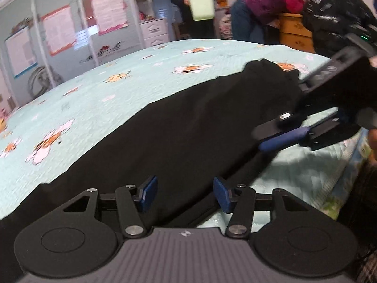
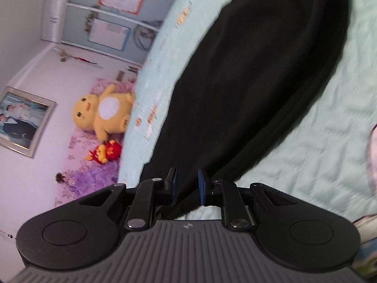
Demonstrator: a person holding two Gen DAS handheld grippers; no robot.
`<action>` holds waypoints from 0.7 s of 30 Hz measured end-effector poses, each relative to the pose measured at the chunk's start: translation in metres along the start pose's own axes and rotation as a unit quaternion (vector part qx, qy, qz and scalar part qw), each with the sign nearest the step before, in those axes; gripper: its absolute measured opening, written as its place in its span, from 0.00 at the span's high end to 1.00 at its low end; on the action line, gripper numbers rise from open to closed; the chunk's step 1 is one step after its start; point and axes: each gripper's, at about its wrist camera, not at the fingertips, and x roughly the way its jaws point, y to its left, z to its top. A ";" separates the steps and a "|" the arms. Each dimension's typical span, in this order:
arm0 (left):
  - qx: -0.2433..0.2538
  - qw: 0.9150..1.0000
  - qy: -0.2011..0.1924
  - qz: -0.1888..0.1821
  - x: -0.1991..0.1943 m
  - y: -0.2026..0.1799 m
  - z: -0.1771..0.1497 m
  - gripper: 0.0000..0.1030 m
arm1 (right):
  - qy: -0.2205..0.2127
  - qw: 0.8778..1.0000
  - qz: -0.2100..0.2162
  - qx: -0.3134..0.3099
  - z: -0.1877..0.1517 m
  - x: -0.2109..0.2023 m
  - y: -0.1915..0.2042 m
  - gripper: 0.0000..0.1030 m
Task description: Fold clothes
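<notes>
A long black garment [image 1: 176, 122] lies stretched across the pale blue flowered quilt [image 1: 113, 94]. My left gripper [image 1: 185, 194] hovers over its near end, open, with the blue pads well apart and only flat cloth below the gap. In the same view my right gripper [image 1: 261, 141] reaches in from the right at the garment's side edge. In the right wrist view the black garment [image 2: 259, 70] runs away from my right gripper [image 2: 188, 185]. Its pads stand a little apart with black cloth in the gap, and the blue inner faces still show. The quilt [image 2: 318, 141] lies to the right.
Behind the bed a person carries a pale green bucket [image 1: 202, 4] and another in a pink jacket [image 1: 271, 2] leans on a yellow cabinet [image 1: 294, 28]. A yellow plush toy [image 2: 103, 113] and a red toy [image 2: 106, 152] sit by the pillows. The bed's edge [image 1: 348, 155] is close on the right.
</notes>
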 end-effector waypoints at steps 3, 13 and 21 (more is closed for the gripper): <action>0.006 1.000 0.006 -0.003 0.006 0.000 -0.004 0.46 | 0.007 0.999 -0.031 0.004 -0.002 0.008 0.002 0.80; 0.005 1.000 0.007 -0.013 0.018 -0.002 -0.005 0.46 | -0.012 0.997 -0.070 0.032 -0.009 0.021 0.010 0.60; 0.035 0.999 0.003 0.001 0.020 -0.003 -0.008 0.45 | -0.033 0.998 -0.043 0.041 -0.013 0.026 0.009 0.99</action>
